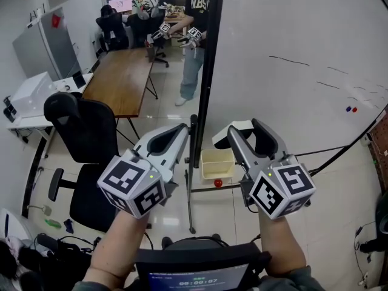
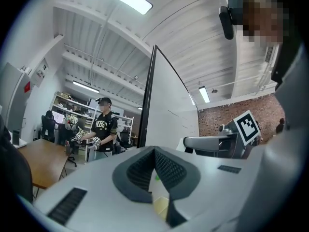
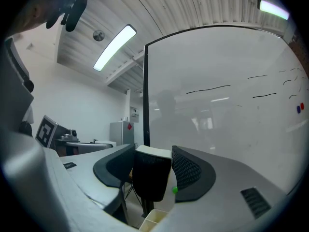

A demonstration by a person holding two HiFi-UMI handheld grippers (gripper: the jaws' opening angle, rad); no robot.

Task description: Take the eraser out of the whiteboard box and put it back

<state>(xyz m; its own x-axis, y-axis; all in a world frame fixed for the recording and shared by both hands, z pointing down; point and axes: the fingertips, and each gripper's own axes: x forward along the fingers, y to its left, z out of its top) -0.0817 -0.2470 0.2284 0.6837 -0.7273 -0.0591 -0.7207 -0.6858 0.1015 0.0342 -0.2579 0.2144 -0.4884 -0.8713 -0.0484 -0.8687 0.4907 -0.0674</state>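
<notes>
The eraser (image 3: 151, 176), white on top with a black felt body, sits between the pads of my right gripper (image 3: 152, 154), which is shut on it. In the head view the eraser (image 1: 233, 128) is held up in front of the whiteboard (image 1: 291, 71), above the pale yellow box (image 1: 217, 162) that hangs at the board's lower rail. My left gripper (image 1: 182, 130) is beside it on the left at about the same height, with its jaws shut and nothing between them. In the left gripper view its pads (image 2: 155, 164) meet at the tip.
A red ball-like thing (image 1: 217, 183) sits on the rail under the box. A black office chair (image 1: 85, 132) and a wooden table (image 1: 121, 77) stand to the left. A person (image 1: 195, 35) with two grippers stands at the back, by the board's edge.
</notes>
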